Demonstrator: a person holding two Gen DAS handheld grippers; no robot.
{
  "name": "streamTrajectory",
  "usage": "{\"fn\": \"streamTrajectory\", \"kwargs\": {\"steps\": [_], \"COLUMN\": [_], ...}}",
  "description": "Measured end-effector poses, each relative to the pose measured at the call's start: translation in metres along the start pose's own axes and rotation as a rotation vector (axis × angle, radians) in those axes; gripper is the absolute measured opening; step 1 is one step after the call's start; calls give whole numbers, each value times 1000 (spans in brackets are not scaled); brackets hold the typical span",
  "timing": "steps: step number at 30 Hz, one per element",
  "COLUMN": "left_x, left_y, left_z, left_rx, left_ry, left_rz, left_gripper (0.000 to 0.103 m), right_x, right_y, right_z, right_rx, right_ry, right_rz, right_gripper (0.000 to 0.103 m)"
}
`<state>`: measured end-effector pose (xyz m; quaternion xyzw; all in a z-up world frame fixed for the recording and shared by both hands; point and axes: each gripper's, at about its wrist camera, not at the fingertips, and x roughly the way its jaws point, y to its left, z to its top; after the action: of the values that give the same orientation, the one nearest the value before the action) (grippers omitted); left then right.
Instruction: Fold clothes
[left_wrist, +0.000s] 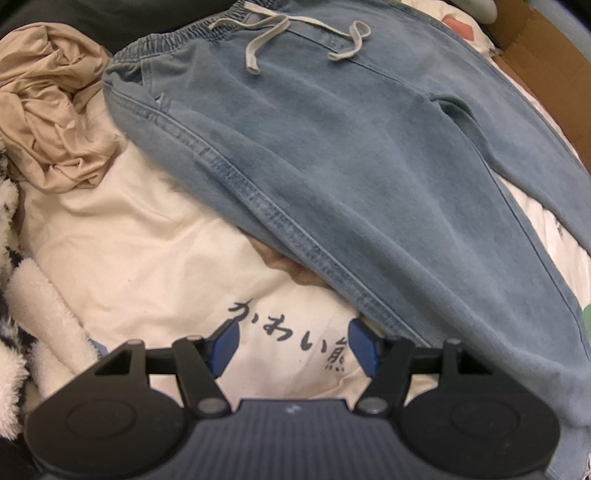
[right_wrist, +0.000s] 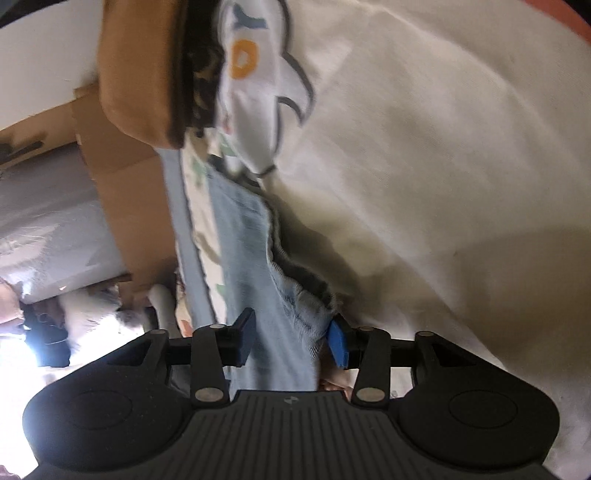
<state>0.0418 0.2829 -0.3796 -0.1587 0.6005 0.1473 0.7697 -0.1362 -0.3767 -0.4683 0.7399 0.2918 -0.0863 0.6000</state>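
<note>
Right gripper (right_wrist: 291, 338), jaws narrowed, has the frayed hem of the jeans (right_wrist: 284, 325) between its pads; grip unconfirmed, so the hem may slip when lifted. Left gripper (left_wrist: 291, 345) hangs wide and empty over a white shirt (left_wrist: 147, 240); the jeans lie ahead and right of it.

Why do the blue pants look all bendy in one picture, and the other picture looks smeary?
Left wrist view: the fisheye lens bows the jeans outward, and the edges darken. Right wrist view: motion blur smears the printed white cloth, and a bright glare washes out the lower left corner.
</note>
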Motion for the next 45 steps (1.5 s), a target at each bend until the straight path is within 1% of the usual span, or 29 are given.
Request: {"fn": "streamTrajectory", "kwargs": {"steps": [1, 2, 5, 9, 10, 11, 12, 13, 17, 24, 25, 27, 28, 29, 31, 33, 36, 39, 40, 41, 42, 43, 45], "left_x": [-1, -1, -2, -3, -2, -2, -1, -1, 5, 14, 14, 14, 15, 15, 16, 14, 12, 11, 11, 11, 10, 8, 6], "left_y": [1, 0, 3, 8, 8, 9, 8, 8, 14, 28, 29, 29, 30, 31, 35, 41, 53, 67, 71, 75, 78, 81, 84], "left_z": [1, 2, 7, 10, 10, 10, 12, 11, 9, 7, 7, 8, 8, 8, 9, 10, 15, 22, 24, 26, 27, 27, 27], "left_rx": [9, 13, -2, -40, -50, -65, -80, -96, -184, -342, -358, -367, -374, -384, -423, -456, -485, -537, -554, -569, -566, -563, -545], "left_ry": [-1, -6, -15, -25, -27, -26, -25, -24, -25, -55, -60, -75, -79, -84, -89, -96, -110, -130, -137, -142, -141, -140, -139], "left_rz": [-2, -4, -10, -42, -54, -67, -79, -92, -138, -226, -235, -230, -230, -230, -238, -234, -200, -186, -181, -177, -175, -173, -174], "left_gripper": [68, 68, 68, 67, 67, 65, 64, 61, 59, 57, 54, 50, 45, 35, 23, 22, 23, 23, 17, 10, 9, 6, 5], "right_x": [0, 0, 0, 3, 5, 6, 7, 7, 2, -22, -24, -30, -32, -34, -38, -40, -43, -44, -44, -44, -45, -45, -45], "right_y": [3, 5, 13, 23, 26, 30, 35, 41, 63, 92, 94, 99, 100, 101, 101, 100, 94, 92, 92, 92, 92, 93, 93], "right_z": [-1, -1, 2, 11, 11, 11, 10, 9, 5, 1, -1, -3, -5, -7, -10, -14, -18, -23, -24, -25, -26, -27, -29], "right_rx": [-10, -19, -41, -92, -110, -133, -165, -197, -301, -386, -394, -409, -412, -418, -426, -427, -414, -419, -424, -426, -428, -430, -432], "right_ry": [-3, -6, -7, 24, 30, 34, 34, 33, 34, 23, 25, 28, 30, 32, 36, 41, 46, 57, 61, 65, 67, 70, 75], "right_rz": [0, 1, -9, -66, -81, -93, -99, -106, -149, -174, -180, -193, -200, -207, -222, -235, -258, -289, -301, -313, -323, -333, -354], "right_gripper": [25, 23, 23, 23, 15, 12, 10, 10, 9, 9, 9, 9, 9, 9, 9, 9, 9, 9, 9, 9, 9, 9, 9]}}
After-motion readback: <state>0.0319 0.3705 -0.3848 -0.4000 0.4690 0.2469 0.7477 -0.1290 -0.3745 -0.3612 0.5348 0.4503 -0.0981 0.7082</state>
